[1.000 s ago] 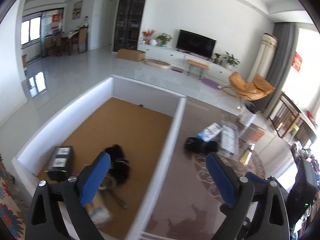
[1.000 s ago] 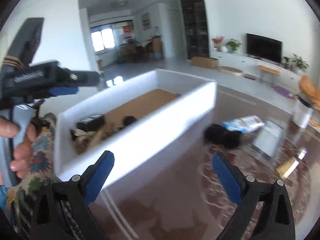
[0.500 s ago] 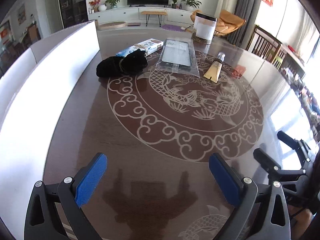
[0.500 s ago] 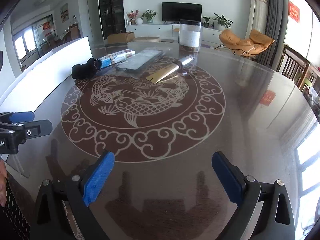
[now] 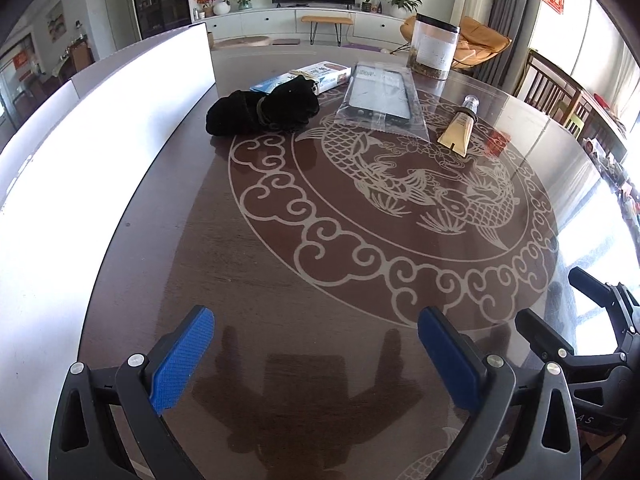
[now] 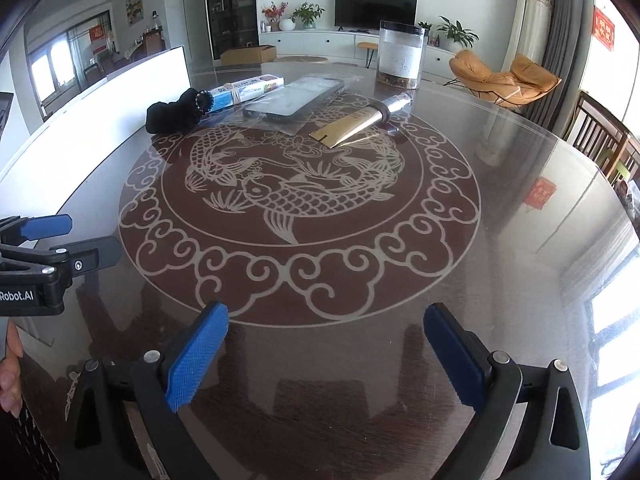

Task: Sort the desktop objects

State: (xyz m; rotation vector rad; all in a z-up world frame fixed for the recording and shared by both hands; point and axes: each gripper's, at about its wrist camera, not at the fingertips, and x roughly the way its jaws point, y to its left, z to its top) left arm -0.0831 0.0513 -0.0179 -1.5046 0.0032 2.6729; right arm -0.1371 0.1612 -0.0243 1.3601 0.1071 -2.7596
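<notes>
- The left hand-held gripper (image 5: pixel 316 354) and the right hand-held gripper (image 6: pixel 326 352) were both spread wide and held nothing.
- The black cloth bundle (image 5: pixel 262 108), phone case (image 5: pixel 378 96) and gold tube (image 5: pixel 458 126) lay at the far side of the table (image 5: pixel 280 264), beside the white box (image 5: pixel 100 120).

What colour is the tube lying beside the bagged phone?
Gold, with a silvery cap: the tube shows best in the right wrist view.

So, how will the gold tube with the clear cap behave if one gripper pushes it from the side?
The gold tube lies flat, its crimped end wide, so it probably slides or pivots rather than rolls. The glossy table likely gives little friction. It looks soft-walled, so it may dent under a squeeze.
</notes>
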